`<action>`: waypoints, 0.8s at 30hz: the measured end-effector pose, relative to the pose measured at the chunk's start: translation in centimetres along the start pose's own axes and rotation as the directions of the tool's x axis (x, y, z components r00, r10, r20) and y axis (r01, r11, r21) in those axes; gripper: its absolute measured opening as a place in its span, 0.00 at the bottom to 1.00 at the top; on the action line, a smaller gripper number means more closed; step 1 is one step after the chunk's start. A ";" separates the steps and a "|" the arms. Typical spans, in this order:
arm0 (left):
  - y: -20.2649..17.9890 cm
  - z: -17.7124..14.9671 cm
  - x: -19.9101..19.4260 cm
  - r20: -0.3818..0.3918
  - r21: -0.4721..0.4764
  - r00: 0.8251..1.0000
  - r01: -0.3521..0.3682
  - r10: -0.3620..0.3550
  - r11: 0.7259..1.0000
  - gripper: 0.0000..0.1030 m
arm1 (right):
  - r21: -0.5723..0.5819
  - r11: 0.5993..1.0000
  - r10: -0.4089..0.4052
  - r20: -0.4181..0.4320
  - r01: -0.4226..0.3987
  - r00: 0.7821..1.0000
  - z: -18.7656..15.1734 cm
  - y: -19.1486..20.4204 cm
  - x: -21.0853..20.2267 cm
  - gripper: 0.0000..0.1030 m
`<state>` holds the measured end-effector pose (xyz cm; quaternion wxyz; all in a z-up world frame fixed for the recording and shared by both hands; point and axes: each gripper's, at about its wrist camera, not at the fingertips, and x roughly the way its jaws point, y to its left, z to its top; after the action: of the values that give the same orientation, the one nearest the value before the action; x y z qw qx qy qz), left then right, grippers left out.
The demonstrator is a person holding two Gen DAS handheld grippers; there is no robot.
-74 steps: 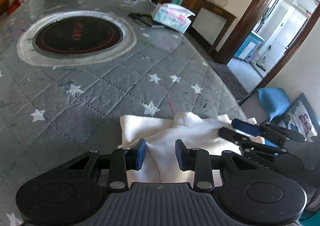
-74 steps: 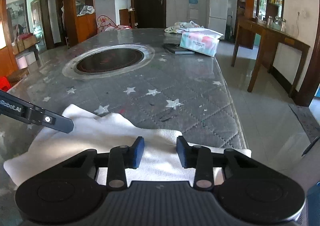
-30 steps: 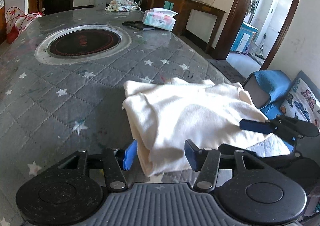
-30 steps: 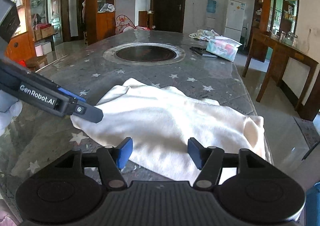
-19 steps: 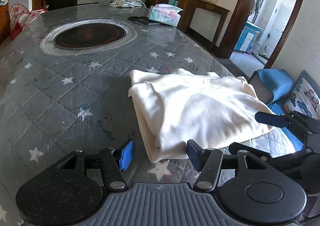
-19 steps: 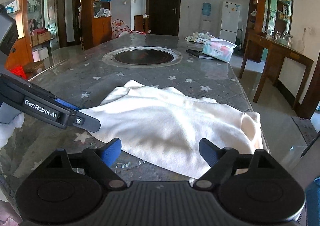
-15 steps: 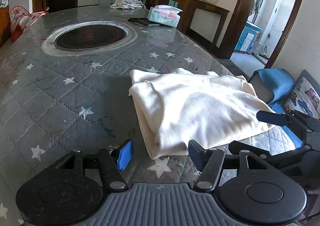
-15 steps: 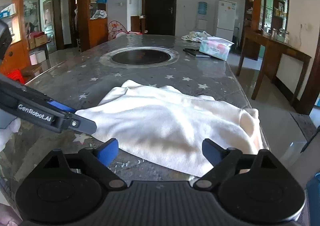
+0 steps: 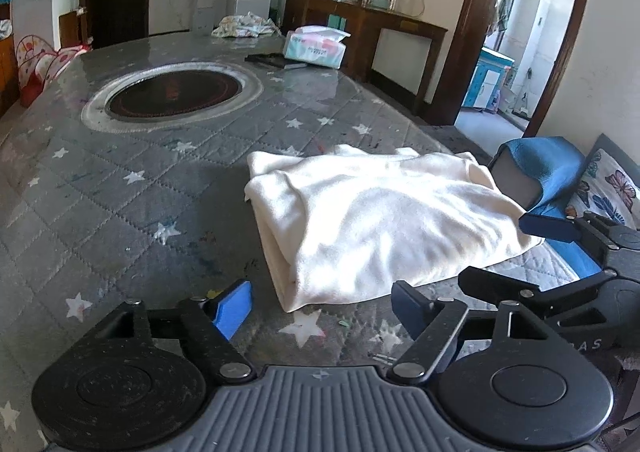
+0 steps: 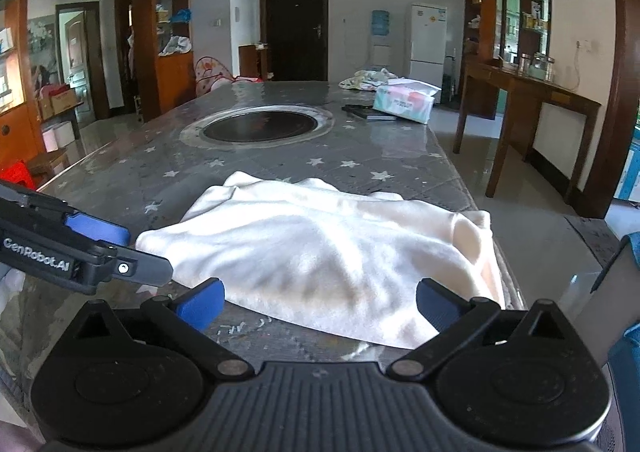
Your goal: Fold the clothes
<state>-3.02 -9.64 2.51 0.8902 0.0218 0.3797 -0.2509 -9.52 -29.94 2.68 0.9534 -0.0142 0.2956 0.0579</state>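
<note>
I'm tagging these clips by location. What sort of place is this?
Most likely a home's dining and living area. A large table with a built-in round cooktop fills the middle, a white fridge and water dispenser stand by the far wall, and wooden shelves hold household things.

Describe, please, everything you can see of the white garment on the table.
The white garment is cream-white, of soft, fleecy-looking cloth, folded into a rough, rumpled rectangle with doubled layers showing along one edge. It lies flat near the edge of the grey star-quilted table cover, partly sunlit. Neither tool touches it.
</note>
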 end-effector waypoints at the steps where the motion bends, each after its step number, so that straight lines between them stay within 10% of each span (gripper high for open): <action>1: -0.1 0.0 -0.2 0.007 0.005 1.000 0.000 0.000 1.000 0.81 | 0.003 1.000 -0.003 0.002 0.003 1.000 0.0 0.0 -0.1 1.00; 24: -1.3 -1.0 -2.9 0.138 0.045 0.990 -0.026 0.019 0.999 1.00 | 0.054 0.998 -0.019 0.043 0.017 0.999 -0.8 0.2 -1.9 1.00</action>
<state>-6.02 -9.33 3.99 0.9162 0.0297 0.3113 -0.2505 -11.57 -29.99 3.14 0.9602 0.0098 0.2759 0.0417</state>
